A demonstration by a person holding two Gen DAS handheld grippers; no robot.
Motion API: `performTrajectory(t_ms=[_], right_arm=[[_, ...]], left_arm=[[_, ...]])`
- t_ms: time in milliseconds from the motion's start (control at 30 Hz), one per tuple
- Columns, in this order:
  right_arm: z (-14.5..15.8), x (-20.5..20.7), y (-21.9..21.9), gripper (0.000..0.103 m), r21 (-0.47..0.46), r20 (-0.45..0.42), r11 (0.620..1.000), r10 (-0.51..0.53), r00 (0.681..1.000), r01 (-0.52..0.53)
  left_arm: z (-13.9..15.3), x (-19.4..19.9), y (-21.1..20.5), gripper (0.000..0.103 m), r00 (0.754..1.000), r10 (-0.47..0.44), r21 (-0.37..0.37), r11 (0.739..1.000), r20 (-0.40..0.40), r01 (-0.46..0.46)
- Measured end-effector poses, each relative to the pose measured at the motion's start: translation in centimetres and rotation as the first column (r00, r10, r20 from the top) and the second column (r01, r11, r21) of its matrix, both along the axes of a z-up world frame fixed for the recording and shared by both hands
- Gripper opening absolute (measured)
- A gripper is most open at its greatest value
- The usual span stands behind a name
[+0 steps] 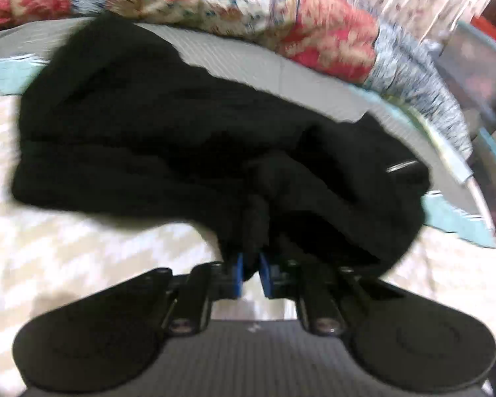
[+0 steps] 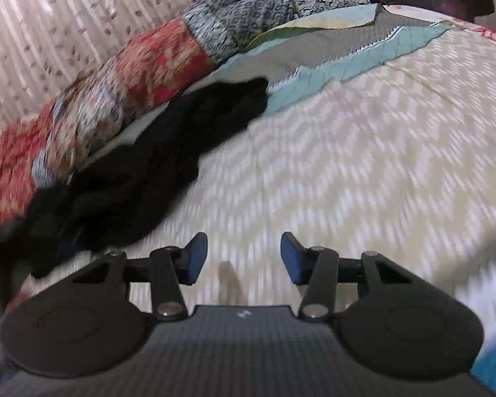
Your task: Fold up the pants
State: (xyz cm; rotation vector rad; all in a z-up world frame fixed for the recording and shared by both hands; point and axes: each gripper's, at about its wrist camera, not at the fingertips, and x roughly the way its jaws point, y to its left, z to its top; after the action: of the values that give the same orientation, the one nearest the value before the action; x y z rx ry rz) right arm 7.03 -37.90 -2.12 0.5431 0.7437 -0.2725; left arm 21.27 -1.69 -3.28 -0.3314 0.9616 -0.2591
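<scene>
The black pants lie bunched on the cream patterned bedspread. My left gripper is shut on a bunched fold of the pants at their near edge, and the cloth hides its blue fingertips. In the right wrist view the pants stretch along the left side, against a patchwork quilt. My right gripper is open and empty, above bare bedspread just right of the pants. Both views are motion-blurred.
A rolled patchwork quilt lies along the far edge of the bed. A grey and light blue sheet shows under it. A striped curtain hangs behind. Containers stand off the bed's right side.
</scene>
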Motion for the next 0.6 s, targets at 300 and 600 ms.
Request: performTrajectory(t_ms=[300,600], right_arm=[[-1.2,10.2,-1.6,0.054,-0.008,0.058,0.999,0.048,0.997,-0.047],[-3.1,12.4,-1.8,0.062,-0.051,0.035,0.993,-0.106,0.994,0.108]], left_arm=[[5.7,-12.5,18.1,0.006,0.970,0.241,-0.007,0.970,-0.014,-0.241],[1.7,-14.0,19.4,0.044,0.917,0.350,-0.003,0.934,-0.190,-0.357]])
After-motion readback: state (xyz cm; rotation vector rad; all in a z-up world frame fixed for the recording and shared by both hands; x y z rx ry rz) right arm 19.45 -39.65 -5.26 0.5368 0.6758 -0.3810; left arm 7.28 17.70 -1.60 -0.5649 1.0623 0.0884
